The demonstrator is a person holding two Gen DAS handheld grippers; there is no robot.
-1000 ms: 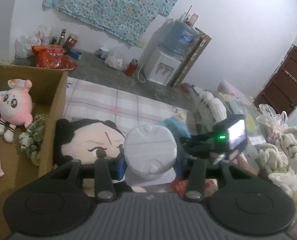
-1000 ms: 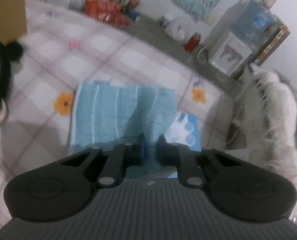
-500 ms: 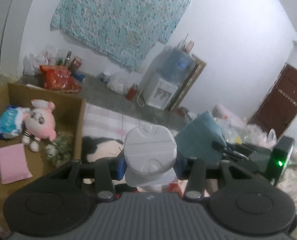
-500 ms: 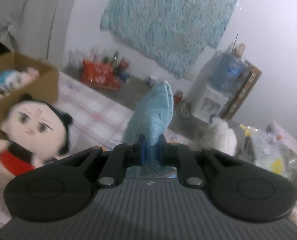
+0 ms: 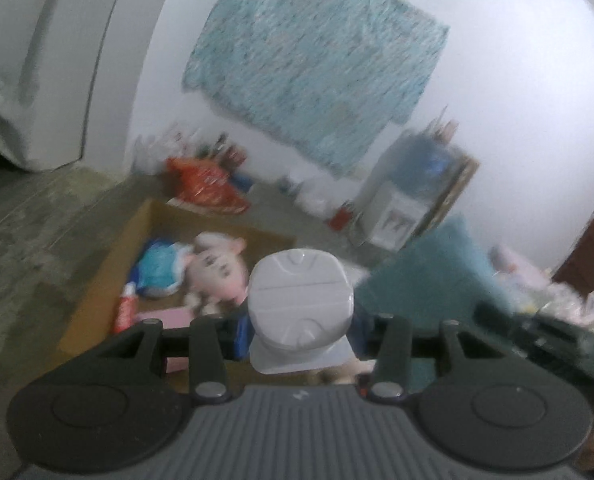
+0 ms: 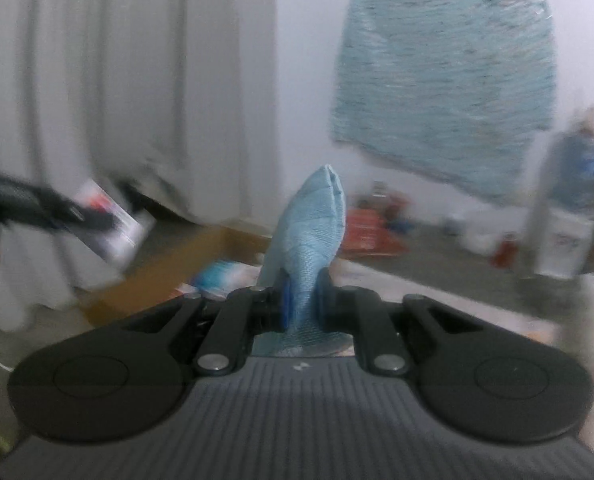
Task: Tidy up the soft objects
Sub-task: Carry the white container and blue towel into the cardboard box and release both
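One cardboard box (image 5: pixel 97 292) sits at nine o'clock. Inside are two soft toys: one pink (image 5: pixel 221 272), one blue (image 5: pixel 161 270). There is also one red tube (image 5: pixel 124 312), one pink pad (image 5: pixel 165 316), and one blue towel (image 6: pixel 311 232).

Blue towel (image 6: pixel 309 236): woven terry cloth, rough. Pack lid (image 5: pixel 300 300): smooth matt plastic. Box (image 5: pixel 109 276): matt cardboard.
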